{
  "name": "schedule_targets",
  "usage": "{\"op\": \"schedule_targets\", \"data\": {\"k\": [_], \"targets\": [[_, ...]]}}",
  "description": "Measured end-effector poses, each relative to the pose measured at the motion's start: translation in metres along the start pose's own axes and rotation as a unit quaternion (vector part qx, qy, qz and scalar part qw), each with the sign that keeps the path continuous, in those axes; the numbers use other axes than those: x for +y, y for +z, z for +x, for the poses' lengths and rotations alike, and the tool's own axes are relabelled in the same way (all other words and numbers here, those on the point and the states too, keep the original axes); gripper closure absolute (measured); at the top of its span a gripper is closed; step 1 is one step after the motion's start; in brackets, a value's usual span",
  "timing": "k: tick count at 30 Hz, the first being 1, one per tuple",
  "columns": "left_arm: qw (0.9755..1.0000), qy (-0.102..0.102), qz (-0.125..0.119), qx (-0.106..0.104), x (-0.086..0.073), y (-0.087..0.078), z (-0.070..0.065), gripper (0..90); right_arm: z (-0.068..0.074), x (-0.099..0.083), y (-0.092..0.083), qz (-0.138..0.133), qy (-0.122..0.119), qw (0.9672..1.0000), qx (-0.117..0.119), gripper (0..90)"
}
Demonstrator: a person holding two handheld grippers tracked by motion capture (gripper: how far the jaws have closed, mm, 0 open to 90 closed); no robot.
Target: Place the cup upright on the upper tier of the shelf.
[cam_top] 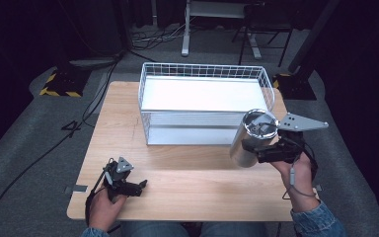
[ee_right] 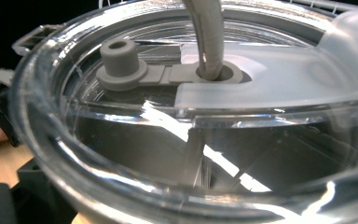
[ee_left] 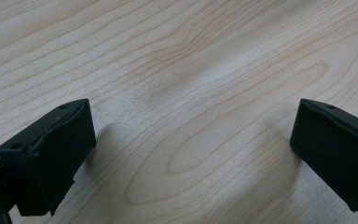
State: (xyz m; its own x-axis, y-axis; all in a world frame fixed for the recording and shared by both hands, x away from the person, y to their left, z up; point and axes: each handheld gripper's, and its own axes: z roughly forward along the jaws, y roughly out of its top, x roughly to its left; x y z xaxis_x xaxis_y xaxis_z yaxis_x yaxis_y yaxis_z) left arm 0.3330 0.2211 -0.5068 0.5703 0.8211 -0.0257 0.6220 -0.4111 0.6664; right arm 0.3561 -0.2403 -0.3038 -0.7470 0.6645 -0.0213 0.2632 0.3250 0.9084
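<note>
beside the empty wire basket [cam_top: 269, 81], lidded steel tumbler [cam_top: 249, 138] in right tongs [cam_top: 261, 148]; left tongs [cam_top: 137, 186] apart.

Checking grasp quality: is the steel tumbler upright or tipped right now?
Tipped. The tumbler leans, lidded top toward the wire basket, gripped by the right gripper.

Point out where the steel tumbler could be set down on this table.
Bare wood lies between the left gripper and the steel tumbler, before the wire basket; also left of the basket. The basket's white floor is bare. Crowded only around the right gripper.
</note>
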Motion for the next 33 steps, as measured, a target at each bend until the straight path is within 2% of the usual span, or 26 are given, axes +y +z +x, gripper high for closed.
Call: {"op": "schedule_targets", "data": {"k": [7, 21, 33], "targets": [[1.0, 0.0, 0.0, 0.0, 0.0, 0.0, 0.0, 0.6, -0.002, 0.024, 0.002, -0.011, -0.004, 0.9999, 0.003, 3.6], [1.0, -0.001, 0.0, -0.001, 0.0, 0.0, 0.0, 0.5, -0.014, 0.064, 0.009, -0.013, -0.002, 0.9999, 0.004, 3.7], [1.0, 0.0, 0.0, 0.0, 0.0, 0.0, 0.0, 0.5, -0.026, 0.097, 0.028, -0.015, 0.002, 0.9999, 0.003, 3.6]]}}
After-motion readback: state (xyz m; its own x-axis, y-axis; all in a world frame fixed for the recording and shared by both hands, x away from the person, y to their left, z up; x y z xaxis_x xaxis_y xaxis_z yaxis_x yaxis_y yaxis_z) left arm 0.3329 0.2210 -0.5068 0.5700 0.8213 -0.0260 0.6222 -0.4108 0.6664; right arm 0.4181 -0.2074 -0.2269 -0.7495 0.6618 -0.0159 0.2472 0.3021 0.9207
